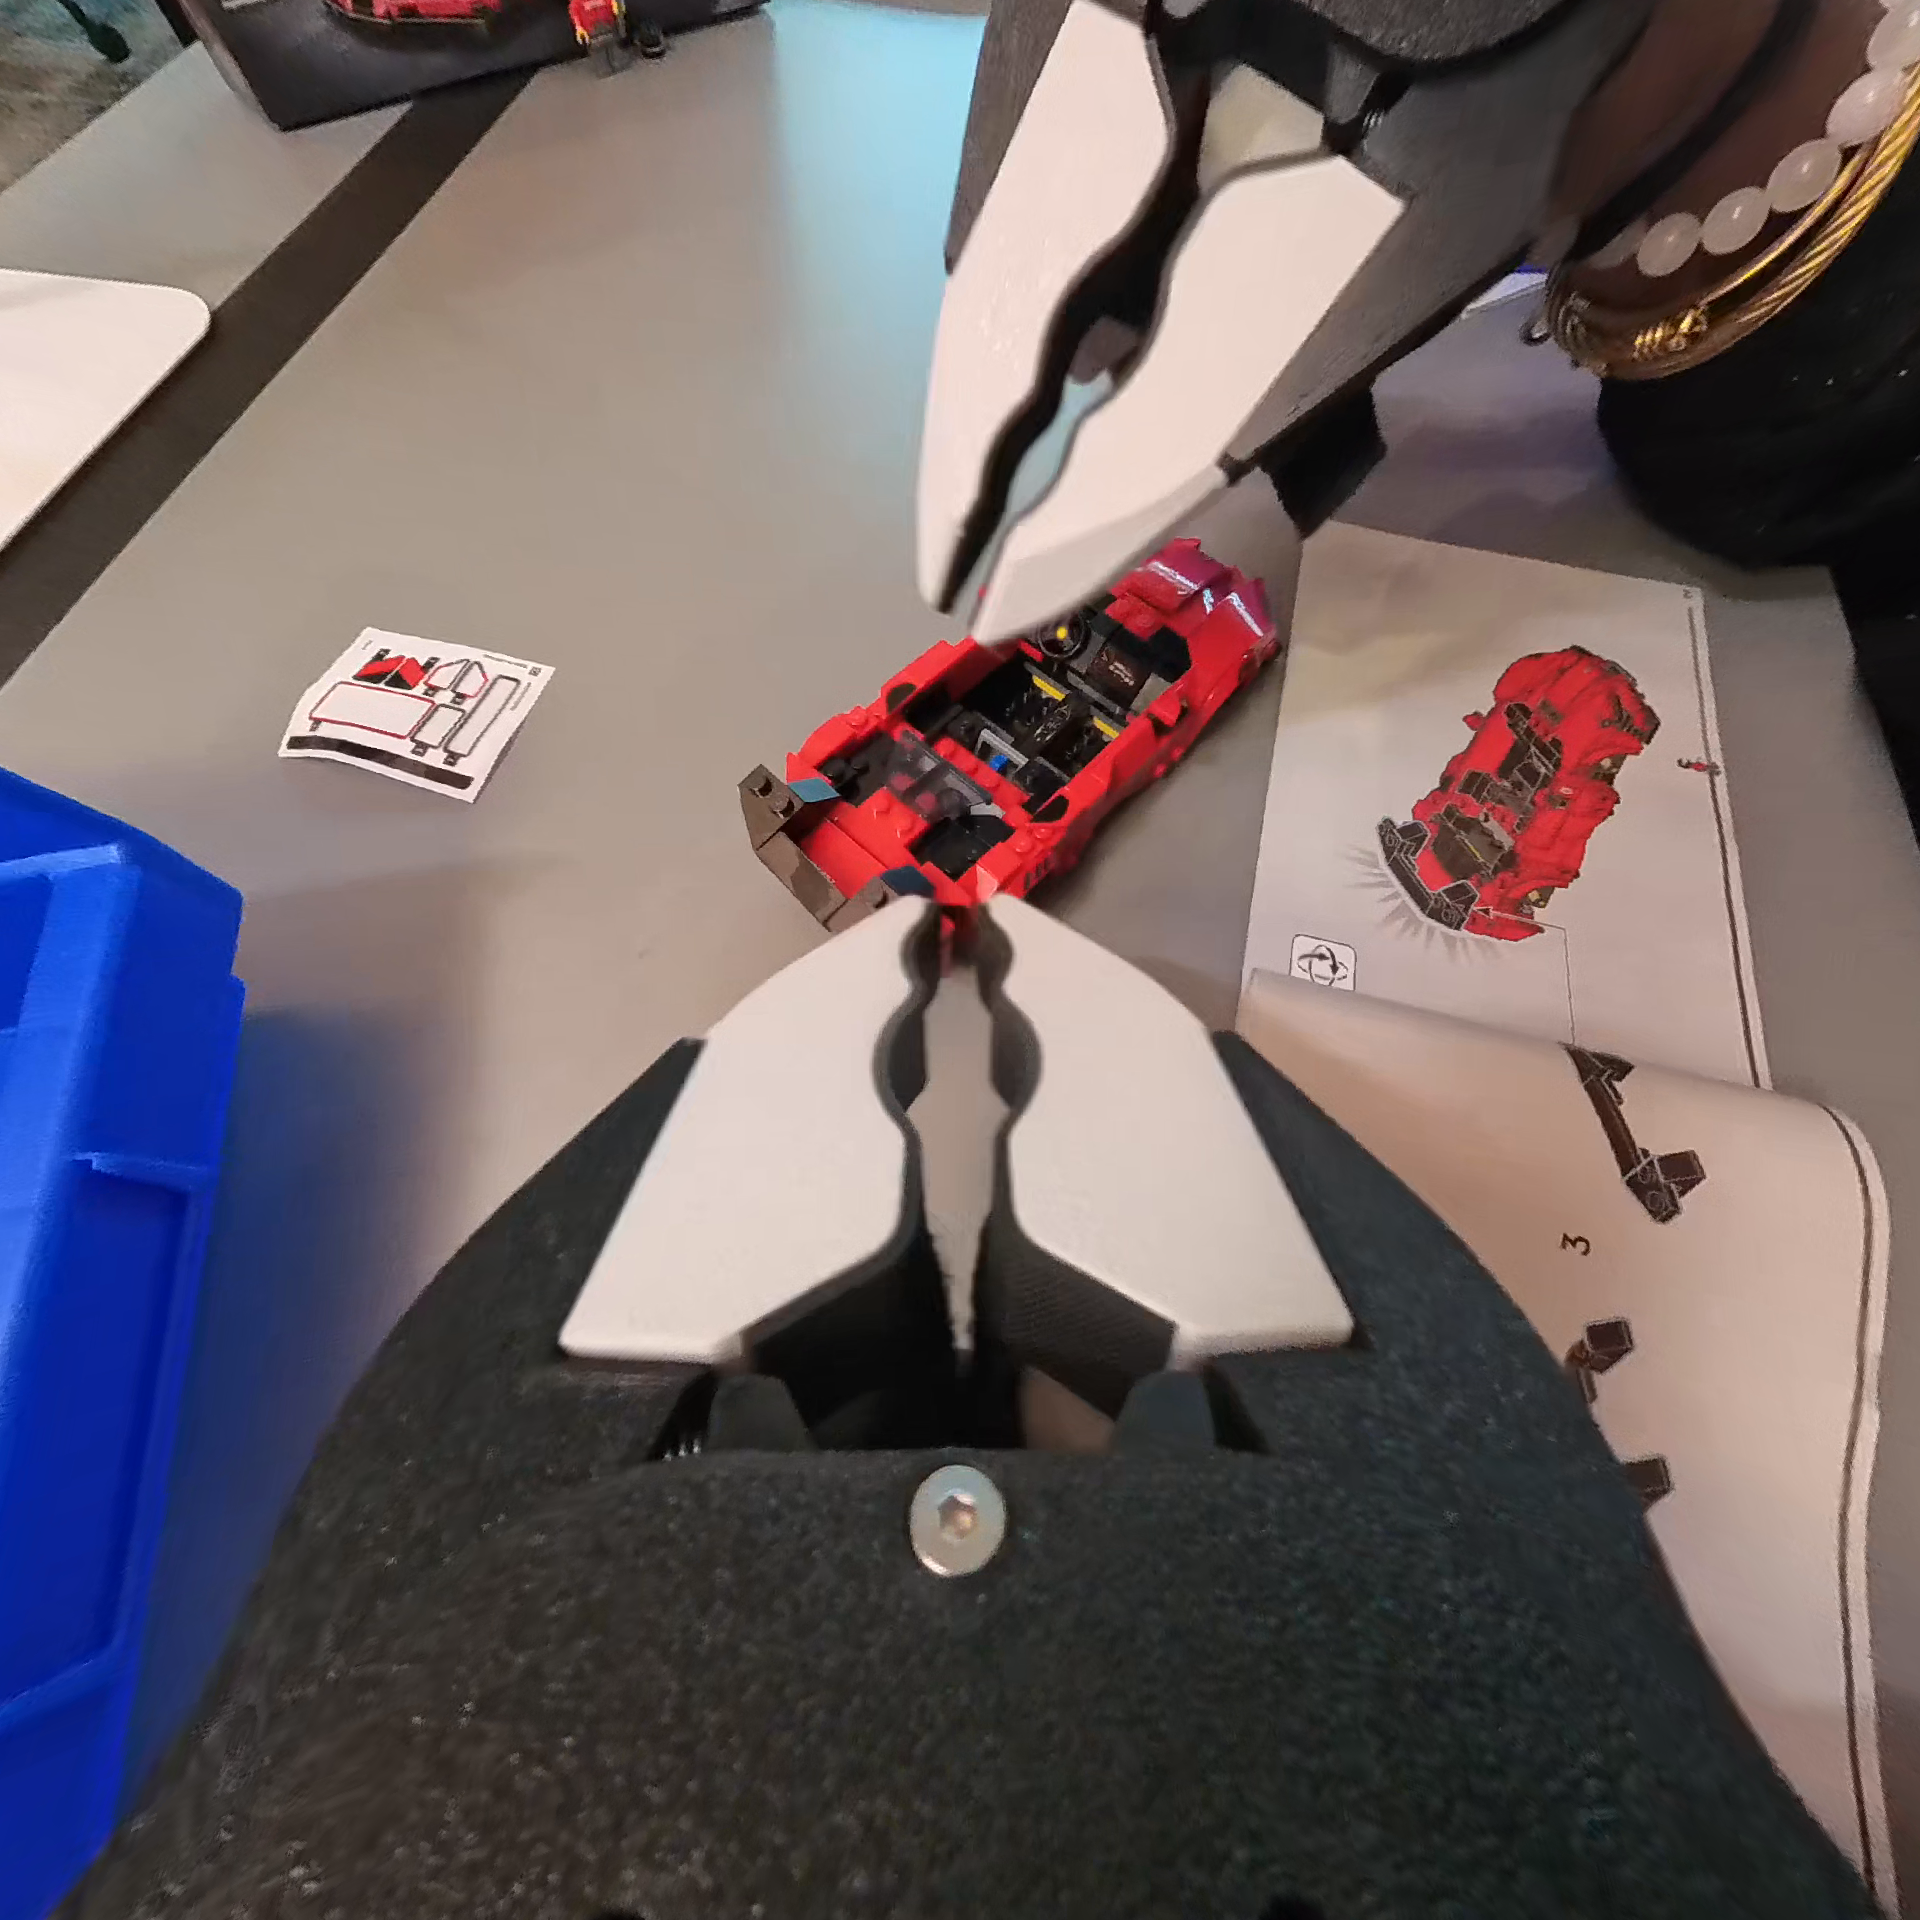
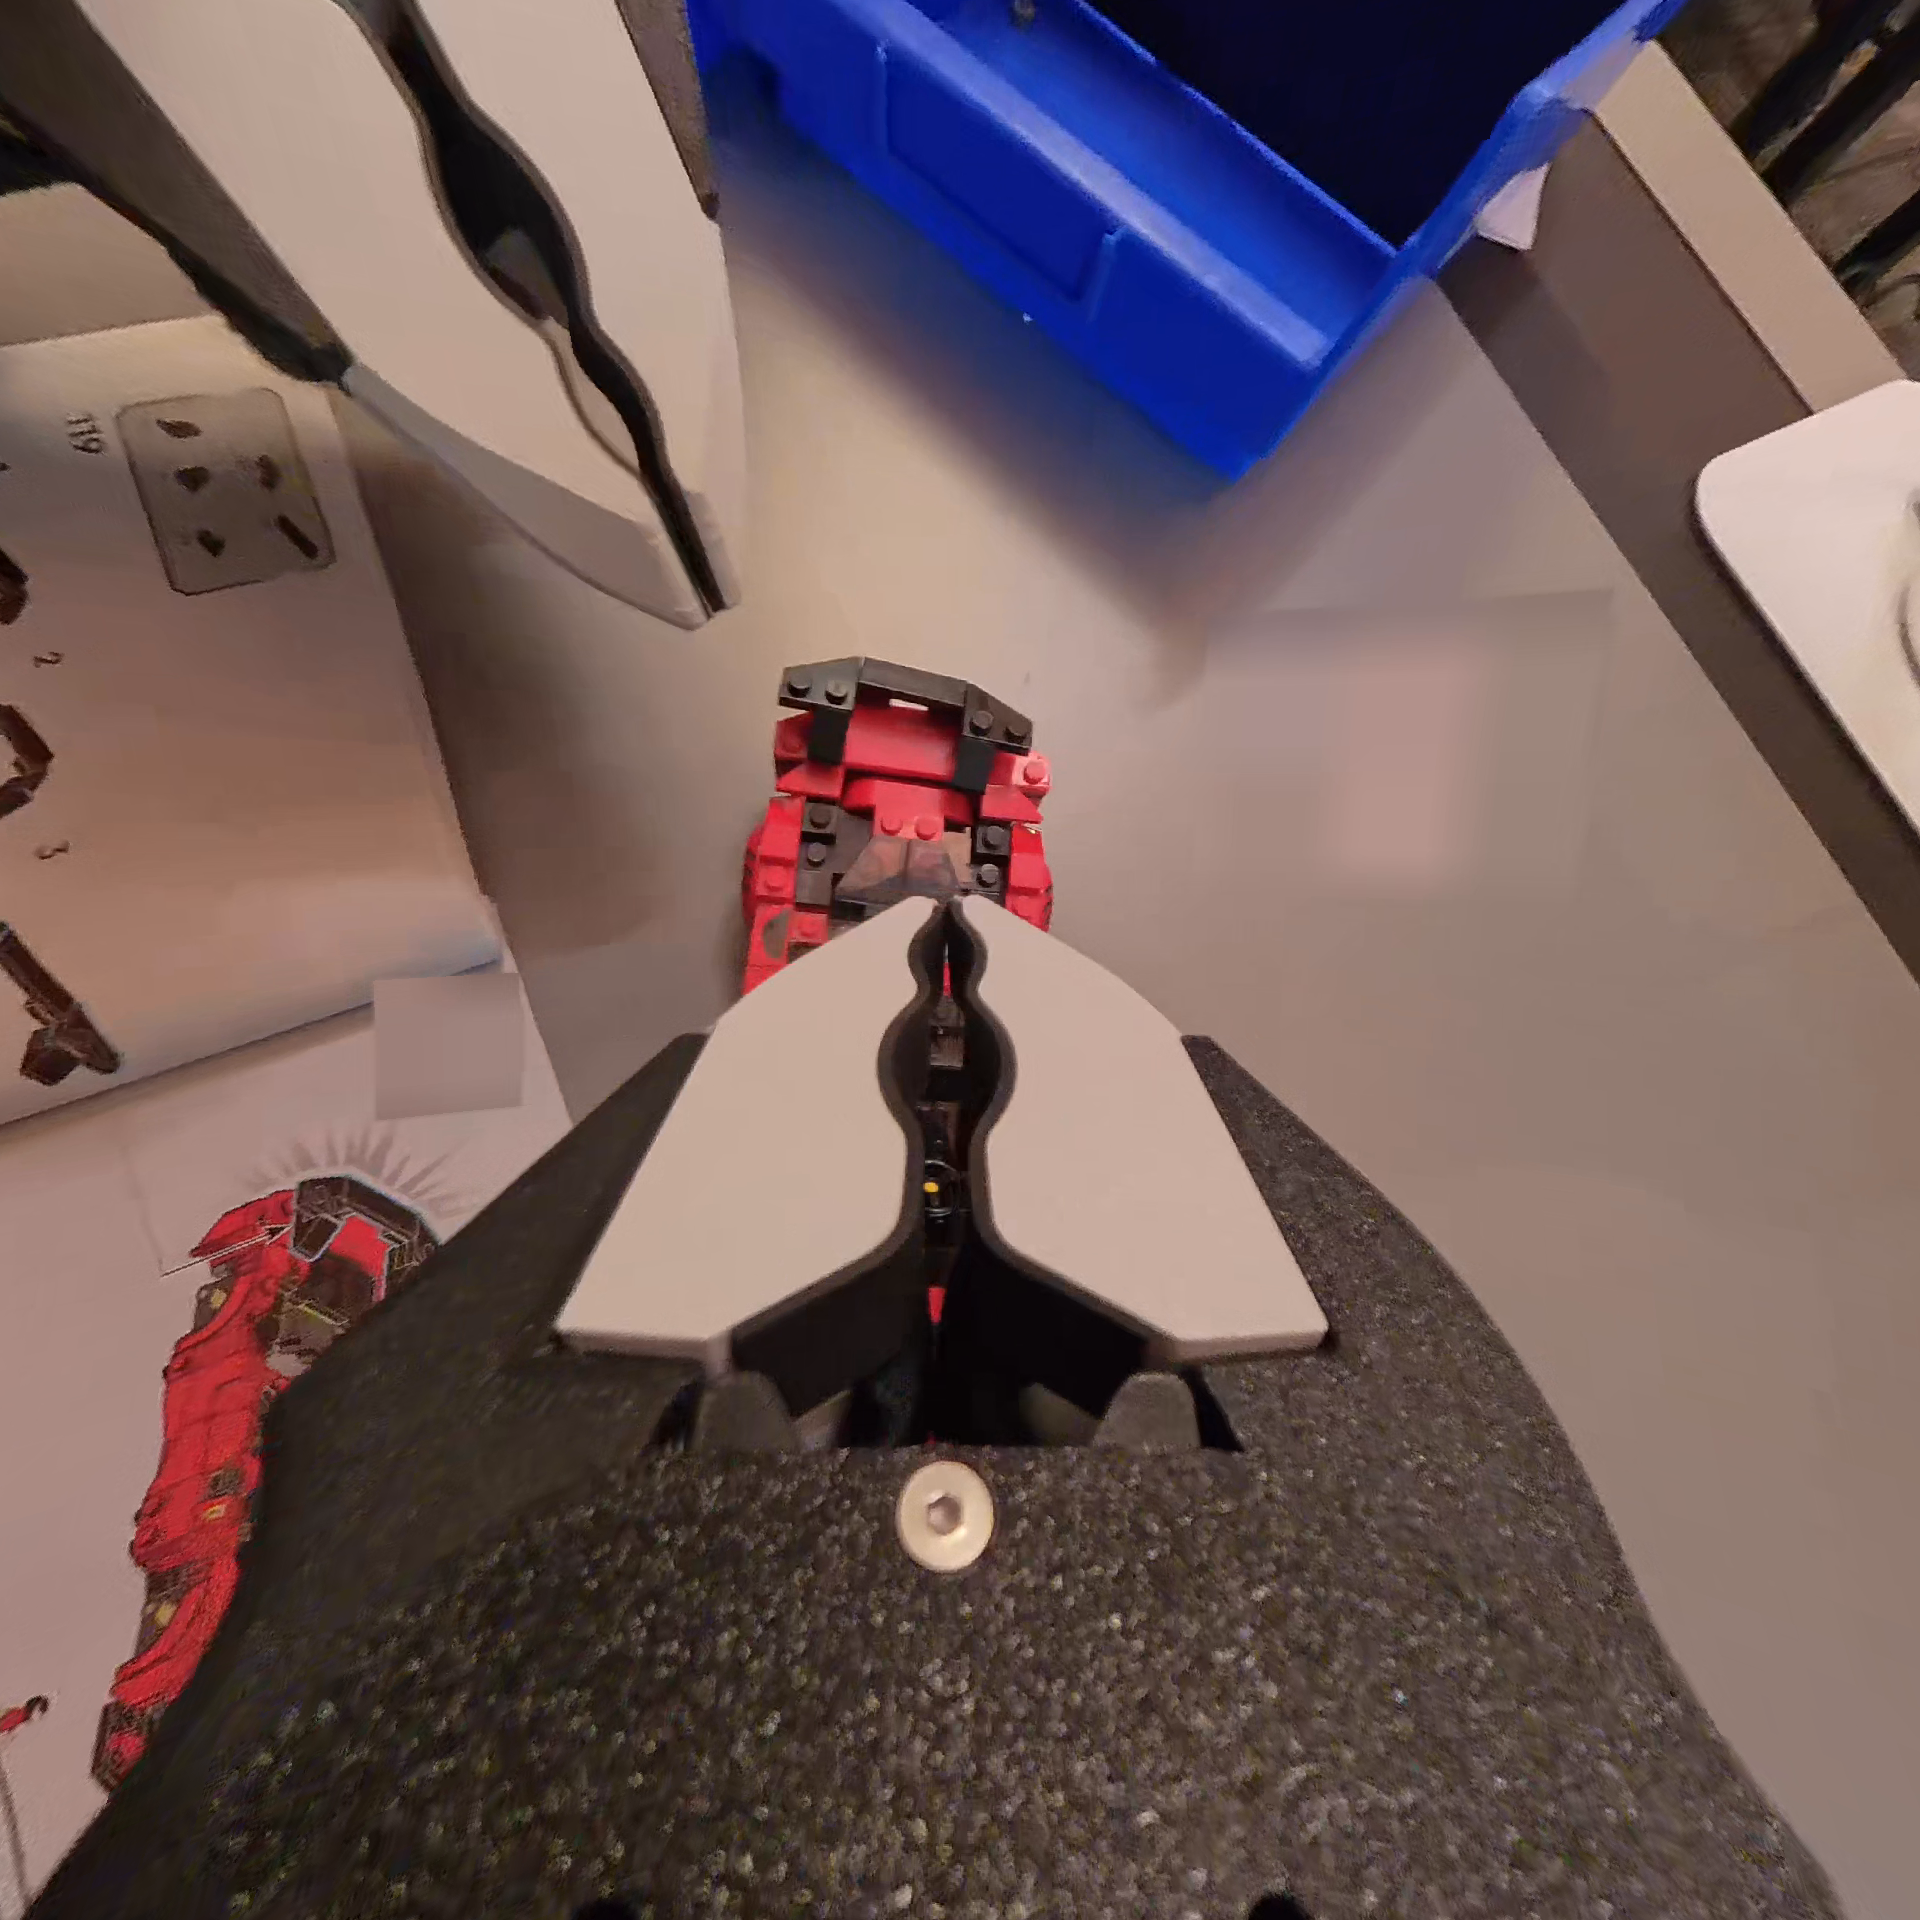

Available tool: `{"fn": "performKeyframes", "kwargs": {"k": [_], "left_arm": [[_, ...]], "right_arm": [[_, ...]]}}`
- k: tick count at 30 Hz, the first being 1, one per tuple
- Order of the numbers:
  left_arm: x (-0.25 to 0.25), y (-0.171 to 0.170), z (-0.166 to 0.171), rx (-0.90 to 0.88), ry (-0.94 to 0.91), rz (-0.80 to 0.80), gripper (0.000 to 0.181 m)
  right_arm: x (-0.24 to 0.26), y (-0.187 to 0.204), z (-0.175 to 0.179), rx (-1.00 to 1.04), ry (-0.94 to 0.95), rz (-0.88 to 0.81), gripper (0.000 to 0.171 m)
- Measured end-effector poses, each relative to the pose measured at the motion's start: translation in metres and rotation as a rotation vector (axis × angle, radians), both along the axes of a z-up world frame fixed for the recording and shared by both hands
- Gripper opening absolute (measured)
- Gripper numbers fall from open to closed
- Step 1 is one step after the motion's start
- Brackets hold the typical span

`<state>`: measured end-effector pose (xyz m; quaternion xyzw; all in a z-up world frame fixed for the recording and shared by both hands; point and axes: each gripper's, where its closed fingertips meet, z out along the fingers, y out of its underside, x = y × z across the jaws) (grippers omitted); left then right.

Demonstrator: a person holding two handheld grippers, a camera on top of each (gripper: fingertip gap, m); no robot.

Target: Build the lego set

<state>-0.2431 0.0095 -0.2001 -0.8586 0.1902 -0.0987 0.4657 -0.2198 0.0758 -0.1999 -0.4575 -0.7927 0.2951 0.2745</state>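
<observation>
A partly built red lego car [image 1: 1018,727] lies on the grey table, its black rear piece [image 1: 790,831] toward the left. It also shows in the right wrist view [image 2: 904,800], rear end away from the camera. My left gripper [image 1: 956,914] is shut and empty, its tips just short of the car's near side; in the right wrist view it [image 2: 707,603] hangs apart from the car. My right gripper [image 2: 945,909] is shut with nothing visibly held. Its tips [image 1: 966,613] are over the car's cockpit; I cannot tell if they touch.
The open instruction booklet [image 1: 1455,779] lies right of the car, one page curling up. A sticker sheet [image 1: 416,712] lies to the left. A blue bin [image 1: 94,1143] stands at the left edge. A white tray [image 1: 73,374] and the set's box [image 1: 364,52] lie farther off. My hands' fingertips stand some 8 cm from each other.
</observation>
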Motion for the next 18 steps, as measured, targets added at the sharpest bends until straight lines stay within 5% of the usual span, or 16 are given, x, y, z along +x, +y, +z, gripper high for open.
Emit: {"fn": "performKeyframes", "kwargs": {"k": [2, 3, 4, 5, 6, 18], "left_arm": [[-0.002, 0.003, 0.001, 0.013, -0.018, 0.021, 0.041], [-0.003, 0.005, 0.002, 0.021, -0.030, 0.036, 0.037], [-0.003, 0.004, 0.002, 0.019, -0.041, 0.033, 0.033], [0.000, 0.001, 0.002, 0.013, -0.047, 0.004, 0.000], [0.001, -0.001, 0.002, 0.013, -0.039, -0.015, 0.000], [0.004, -0.002, -0.004, -0.025, -0.012, -0.031, 0.000]], "right_arm": [[-0.002, 0.001, -0.001, 0.002, 0.003, -0.016, 0.031], [-0.002, 0.002, -0.001, 0.002, -0.002, -0.025, 0.043], [-0.002, 0.003, -0.002, 0.003, -0.010, -0.027, 0.042], [0.000, 0.001, -0.003, 0.002, -0.014, -0.008, 0.015], [0.001, -0.002, -0.003, -0.007, -0.005, 0.017, 0.000], [0.003, -0.004, -0.012, -0.003, -0.046, 0.017, 0.000]]}}
